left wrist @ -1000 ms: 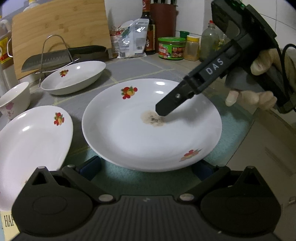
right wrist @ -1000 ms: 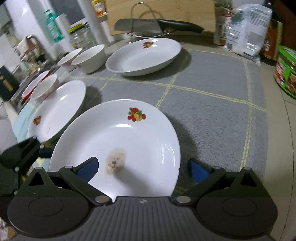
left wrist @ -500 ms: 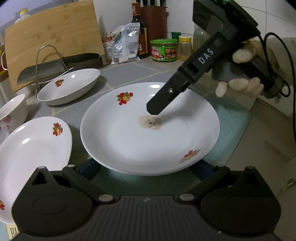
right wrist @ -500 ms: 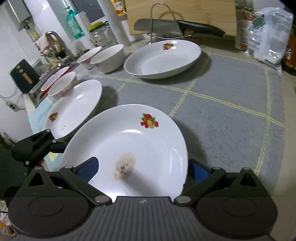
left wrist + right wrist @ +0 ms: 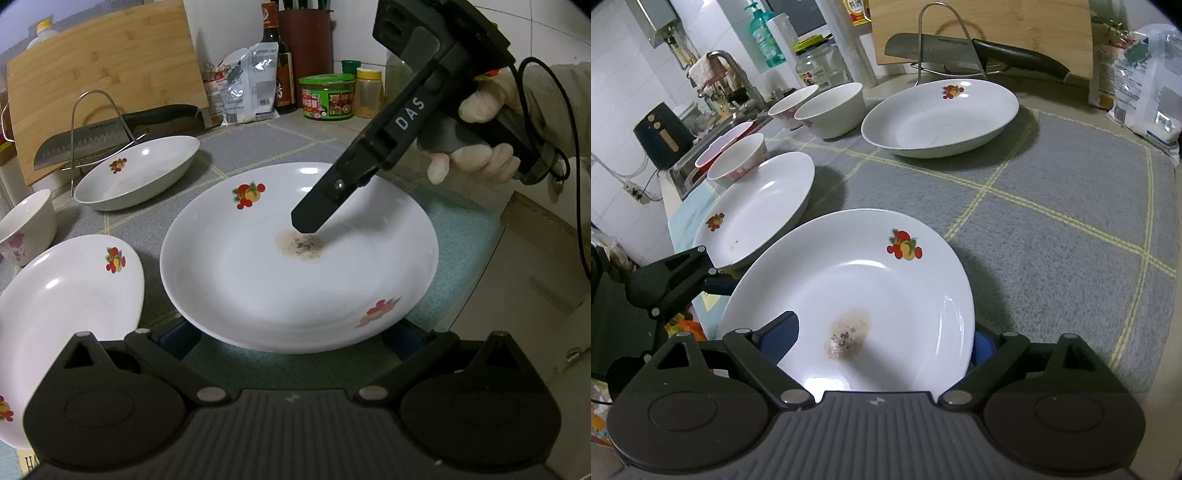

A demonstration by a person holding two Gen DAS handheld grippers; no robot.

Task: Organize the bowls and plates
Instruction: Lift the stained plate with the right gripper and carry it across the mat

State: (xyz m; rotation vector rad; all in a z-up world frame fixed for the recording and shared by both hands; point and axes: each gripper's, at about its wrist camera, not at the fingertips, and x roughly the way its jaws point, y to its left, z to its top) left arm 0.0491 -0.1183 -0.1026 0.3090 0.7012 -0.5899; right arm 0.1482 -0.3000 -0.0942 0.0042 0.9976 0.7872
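Right tool (image 5: 882,343) jaws have just been narrowing around the near rim of the round white fruit-print plate (image 5: 886,280) at lower centre, still wide, no clamp visible; pickup looks imminent.

Glossy white glazed plate (image 5: 258,295); matt grey woven mat (image 5: 1052,184); pale wood cutting board (image 5: 103,74)
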